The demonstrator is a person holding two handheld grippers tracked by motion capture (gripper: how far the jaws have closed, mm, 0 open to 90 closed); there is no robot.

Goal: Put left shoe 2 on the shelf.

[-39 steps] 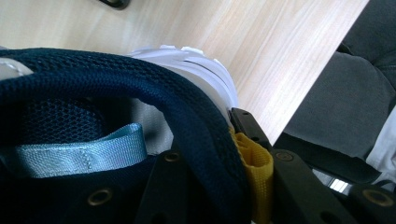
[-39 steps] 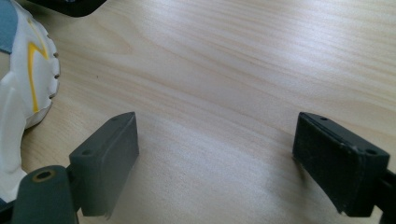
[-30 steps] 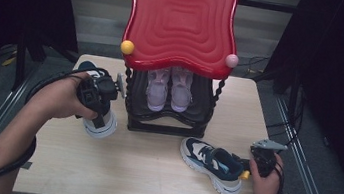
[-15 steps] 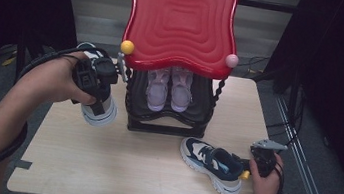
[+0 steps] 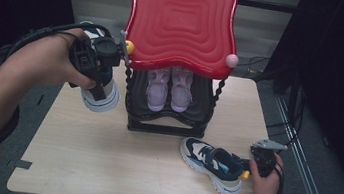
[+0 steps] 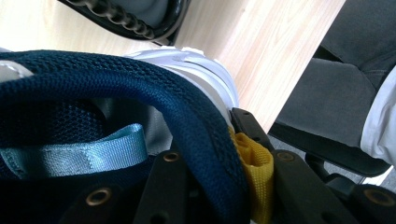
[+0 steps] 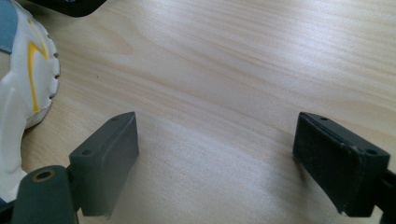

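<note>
Fingers of the left gripper point(image 5: 95, 61) clamp the navy sneaker's point(image 5: 101, 95) collar; the right gripper point(image 7: 215, 158) gapes empty; it should clear the rack point(image 5: 166, 121) before tucking in.

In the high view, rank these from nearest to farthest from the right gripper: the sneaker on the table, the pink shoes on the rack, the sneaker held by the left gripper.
From the right gripper:
1. Sneaker on the table, just beside it, at its heel.
2. Pink shoes, on the black rack's shelf, mid-table.
3. Held sneaker, in the left gripper, beyond the rack's far side.

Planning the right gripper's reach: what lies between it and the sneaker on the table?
Nothing: in the high view the right gripper sits right behind the sneaker's heel.
</note>
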